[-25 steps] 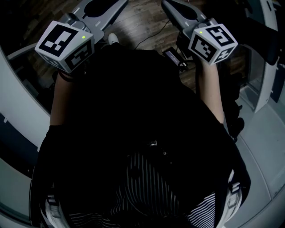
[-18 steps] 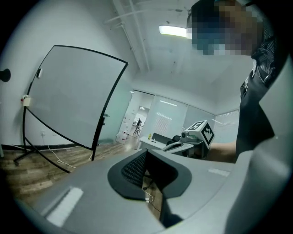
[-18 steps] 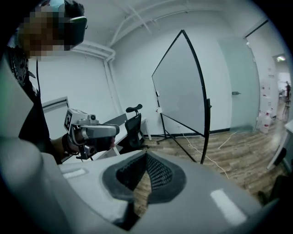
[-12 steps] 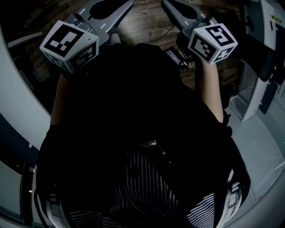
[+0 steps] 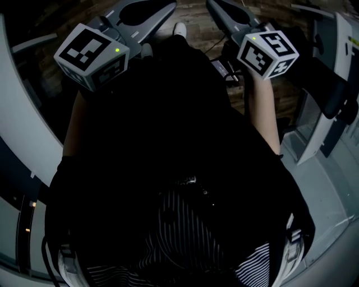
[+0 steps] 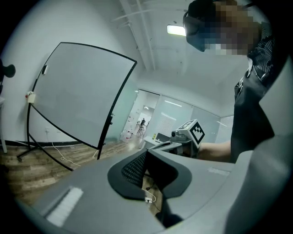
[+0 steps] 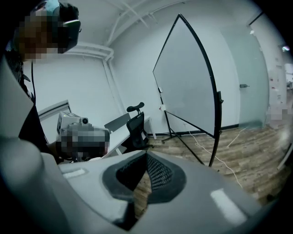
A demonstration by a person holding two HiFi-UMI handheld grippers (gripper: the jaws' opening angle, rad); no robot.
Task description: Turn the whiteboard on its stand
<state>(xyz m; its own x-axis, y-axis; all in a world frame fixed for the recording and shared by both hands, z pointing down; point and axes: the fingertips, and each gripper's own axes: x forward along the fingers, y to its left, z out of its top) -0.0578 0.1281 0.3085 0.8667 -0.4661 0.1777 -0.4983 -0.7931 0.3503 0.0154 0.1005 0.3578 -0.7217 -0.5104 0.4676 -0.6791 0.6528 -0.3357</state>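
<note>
Overhead, the left gripper (image 5: 137,17) and right gripper (image 5: 230,15) point forward at top; no board shows. Left gripper view: jaws clenched, empty; whiteboard (image 6: 78,91) upper left, well apart. Right gripper view: jaws pressed together, empty; whiteboard centre-right. Part jaws, then clamp its black rim (image 7: 212,82).

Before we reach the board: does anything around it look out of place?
A loose white cable trails over the floor beneath the whiteboard and might snag when it turns. Otherwise nothing stands out.

White whiteboard (image 6: 78,91) black-framed, brown plank floor (image 7: 256,151), black office chair (image 7: 136,128), grey right tongs (image 7: 146,154)
</note>
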